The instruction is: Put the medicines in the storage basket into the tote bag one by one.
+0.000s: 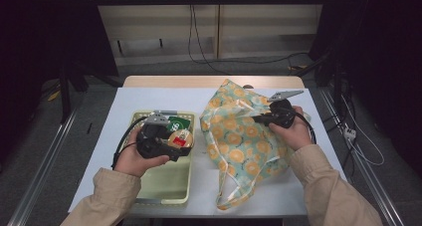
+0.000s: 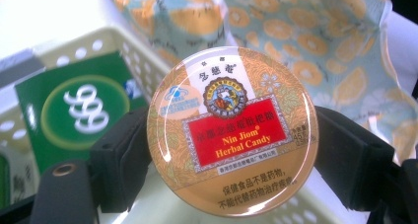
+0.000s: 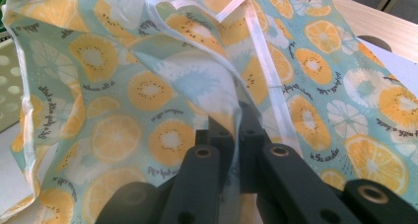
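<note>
My left gripper (image 1: 180, 139) is shut on a round herbal candy tin (image 2: 232, 131) with a red and gold label, held above the pale yellow basket (image 1: 164, 186); its black pads (image 2: 121, 157) press the tin's two sides. A green packet (image 2: 79, 105) lies in the basket behind the tin. To the right lies a fabric bag (image 1: 239, 141) printed with orange slices. My right gripper (image 1: 249, 115) is shut on the bag's rim (image 3: 231, 105) and lifts the fabric into a raised fold.
The basket and bag rest on a white sheet (image 1: 298, 186) over a wooden table (image 1: 209, 81). The bag's handles (image 1: 231, 198) trail toward the front edge. Cables (image 1: 191, 32) hang behind the table, and metal rails (image 1: 45, 166) run along both sides.
</note>
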{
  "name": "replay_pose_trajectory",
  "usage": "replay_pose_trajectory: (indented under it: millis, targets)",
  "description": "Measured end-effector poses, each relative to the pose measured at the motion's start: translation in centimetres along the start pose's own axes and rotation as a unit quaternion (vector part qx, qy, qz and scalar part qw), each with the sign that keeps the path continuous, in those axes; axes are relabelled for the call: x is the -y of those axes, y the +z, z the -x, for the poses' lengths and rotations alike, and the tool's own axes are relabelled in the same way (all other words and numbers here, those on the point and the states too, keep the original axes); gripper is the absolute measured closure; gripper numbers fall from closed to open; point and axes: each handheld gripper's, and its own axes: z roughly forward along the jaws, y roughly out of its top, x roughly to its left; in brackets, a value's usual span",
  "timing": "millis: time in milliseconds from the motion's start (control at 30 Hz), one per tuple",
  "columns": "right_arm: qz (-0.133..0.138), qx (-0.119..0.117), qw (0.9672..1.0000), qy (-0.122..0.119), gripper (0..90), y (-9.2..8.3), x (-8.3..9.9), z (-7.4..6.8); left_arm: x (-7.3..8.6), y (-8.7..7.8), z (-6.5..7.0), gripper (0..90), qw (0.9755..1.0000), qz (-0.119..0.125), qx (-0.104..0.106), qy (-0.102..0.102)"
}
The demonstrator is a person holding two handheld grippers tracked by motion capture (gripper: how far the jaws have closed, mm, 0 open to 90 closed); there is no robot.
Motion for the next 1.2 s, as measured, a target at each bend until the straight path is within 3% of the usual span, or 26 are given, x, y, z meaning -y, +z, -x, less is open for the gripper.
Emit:
replay_pose_trajectory:
  millis: [167,400,833,867,900,933,1100,1133,1200]
  targets:
    - [-0.001,0.000,1.0000,-0.001,88.9,0.0,-0.1,0.0,-1.4,1.4,1.0,20.5,0.9999,0.005,0.002,0.013]
    - [-0.001,-0.001,1.0000,-0.001,88.9,0.1,-0.2,-0.1,-3.1,3.8,2.2,20.5,0.9991,0.005,0.026,0.033]
    - [0.004,0.000,1.0000,0.000,89.0,-0.1,-0.6,0.0,-5.3,7.5,3.4,20.5,0.9982,0.009,0.037,0.046]
    - [0.005,0.000,1.0000,0.000,89.0,-0.1,-0.7,-0.1,-5.5,7.8,3.7,20.5,0.9985,0.007,0.027,0.046]
    - [0.004,-0.001,1.0000,-0.001,88.9,-0.1,-0.7,-0.1,-5.6,8.0,3.6,20.5,0.9980,0.010,0.040,0.047]
    - [0.004,-0.001,1.0000,-0.002,89.0,-0.2,-0.7,-0.1,-5.7,8.3,3.6,20.5,0.9980,0.010,0.040,0.047]
    - [0.005,-0.002,1.0000,-0.001,89.0,-0.3,-0.9,-0.1,-6.2,9.3,3.8,20.5,0.9977,0.005,0.040,0.054]
    - [0.005,-0.003,1.0000,-0.001,89.0,-0.3,-0.9,-0.1,-6.2,9.6,4.0,20.5,0.9983,0.002,0.026,0.052]
    - [0.006,-0.004,1.0000,0.000,89.0,-0.4,-1.0,-0.1,-6.3,10.1,3.8,20.5,0.9980,0.001,0.040,0.050]
